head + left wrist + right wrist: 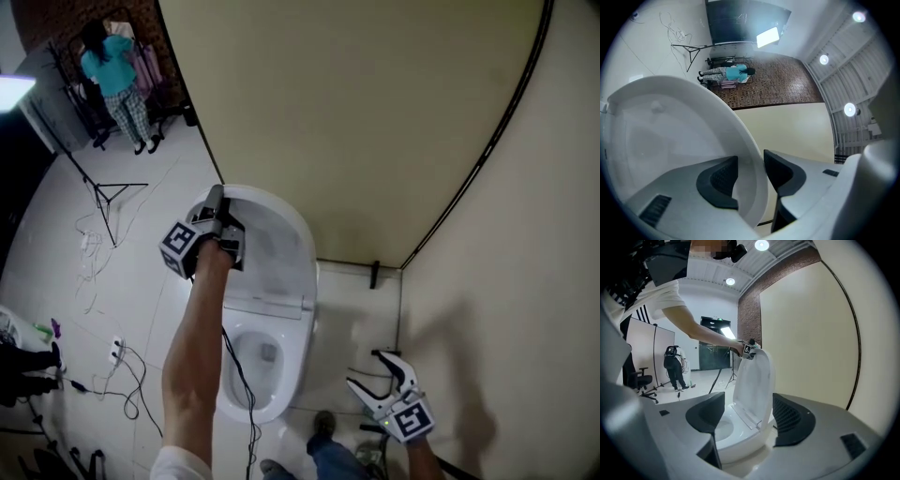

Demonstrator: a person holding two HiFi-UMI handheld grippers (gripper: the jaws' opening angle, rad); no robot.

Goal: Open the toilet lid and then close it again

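1. The toilet lid (274, 251) is up, standing nearly upright over the bowl (255, 367), just in front of the cream wall (375, 103) on the far side.
2. The left gripper (218, 200) is on the lid's top edge, at its left corner, with the arm reaching out over the bowl from the near side.
3. Left gripper view: the jaws are pinched onto the lid's rim. The white edge runs straight up between the two dark pads (719, 180), one on the hollow inner face and the other behind the rim on the outer side. It's a firm nip on the lid.
4. Right gripper view: from the side, the lid tilts slightly back towards the wall. Whether it actually touches the wall is hard to say from here.
5. The right gripper (366, 369) hangs low at the near right, beside the bowl and well apart from the lid. Its jaws are spread wide with nothing between the pads. The lid and bowl only appear beyond the gap, further off.
6. The bowl sits open below, with the lid's hinge at its far end.
7. Off to the far left a person (114, 75) in a teal top stands on the white floor (56, 244), and cables (127, 380) trail across it to the left of the toilet.
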